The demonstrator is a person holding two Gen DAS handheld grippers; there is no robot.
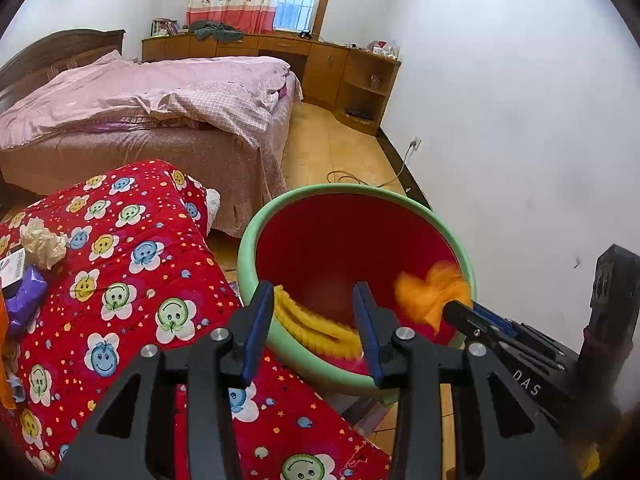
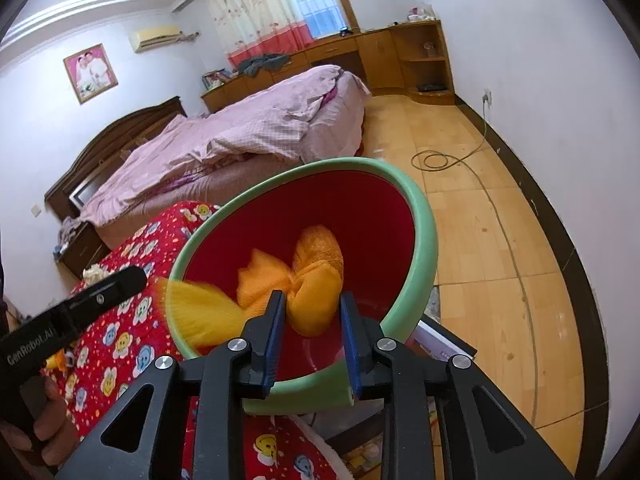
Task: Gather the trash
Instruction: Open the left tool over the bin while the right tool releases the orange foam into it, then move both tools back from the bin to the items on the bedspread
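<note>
Black gripper arms with blue pads fill the bottom of both views. Between the pads of the left gripper (image 1: 316, 320) lies a strip of yellow netting (image 1: 316, 330), draped inside the near rim of the bin; the jaws stand parted, and whether either pad touches the strip cannot be told. The right gripper (image 2: 312, 330) also has its jaws parted, and a bunched orange mesh bag (image 2: 308, 280), blurred, sits just ahead of and between its pads, inside the bin; the pads do not look pressed on it.

Both pieces of trash are in a round bin (image 1: 256, 236) with a pale green rim and red inside. It stands just beside a surface covered by a red quilt (image 1: 140, 280) printed with smiling flowers.

On the quilt, well left of the bin, lie a crumpled ball of pale paper (image 1: 42, 242) and a purple wrapper (image 1: 26, 298).

Beyond are a bed with a pink cover (image 1: 140, 92), a wooden floor (image 2: 500, 240) with a coiled cable (image 2: 434, 160), and wooden cabinets (image 1: 332, 68) under a curtained window.
</note>
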